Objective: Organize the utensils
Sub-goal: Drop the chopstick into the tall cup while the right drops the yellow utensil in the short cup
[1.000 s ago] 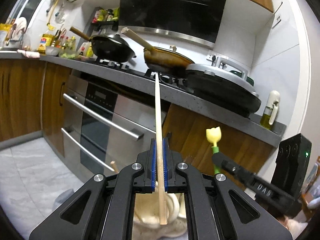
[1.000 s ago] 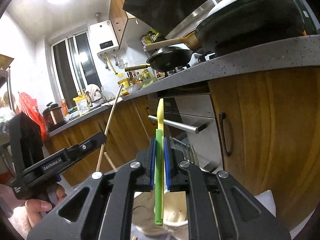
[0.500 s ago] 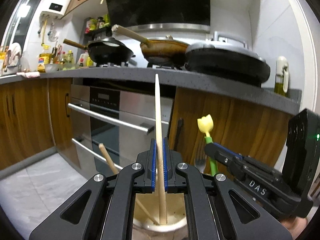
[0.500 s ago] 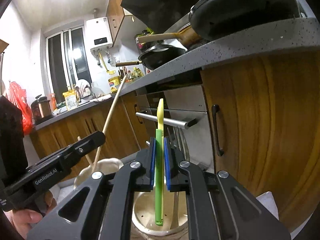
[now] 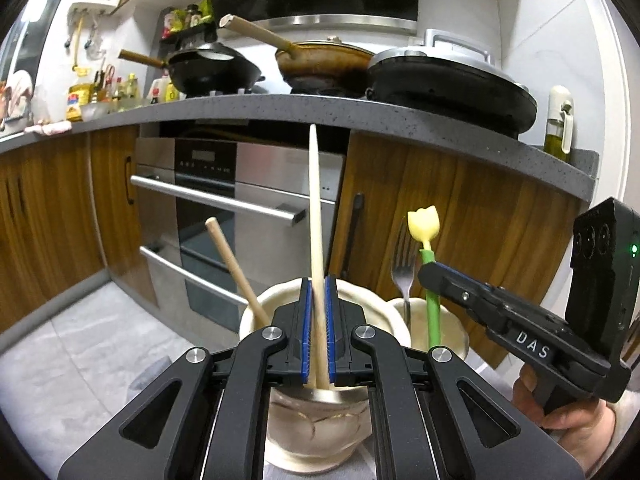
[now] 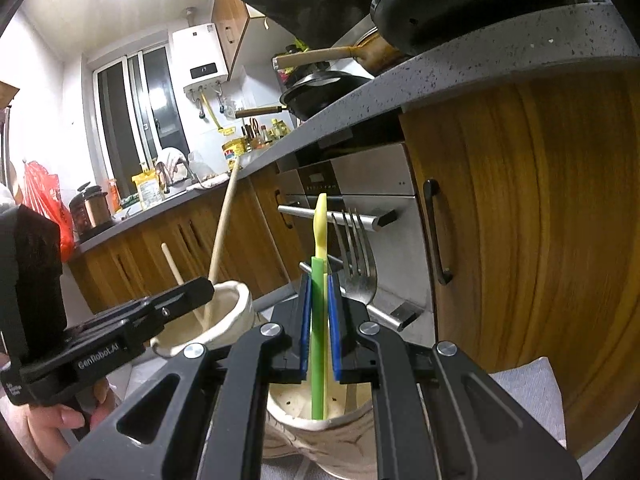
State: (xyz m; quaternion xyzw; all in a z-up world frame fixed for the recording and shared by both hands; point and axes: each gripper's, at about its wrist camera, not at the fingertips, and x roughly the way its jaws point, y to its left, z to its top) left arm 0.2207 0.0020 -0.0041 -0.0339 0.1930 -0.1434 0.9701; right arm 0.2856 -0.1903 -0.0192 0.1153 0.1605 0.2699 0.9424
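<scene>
My left gripper is shut on a pale wooden chopstick, upright, with its lower end inside a cream ceramic cup that also holds a second chopstick. My right gripper is shut on a green utensil with a yellow tulip top; its lower end is inside a second cream cup that holds a metal fork. In the left wrist view the right gripper, the tulip utensil and the fork show to the right; the left gripper shows in the right wrist view.
Both cups stand side by side on a low surface with a white cloth. Behind are wooden cabinets, a steel oven and a grey counter with pans.
Both grippers have moved down. The chopstick and the tulip utensil have gone lower into their cups, and the cups now sit closer in view.
</scene>
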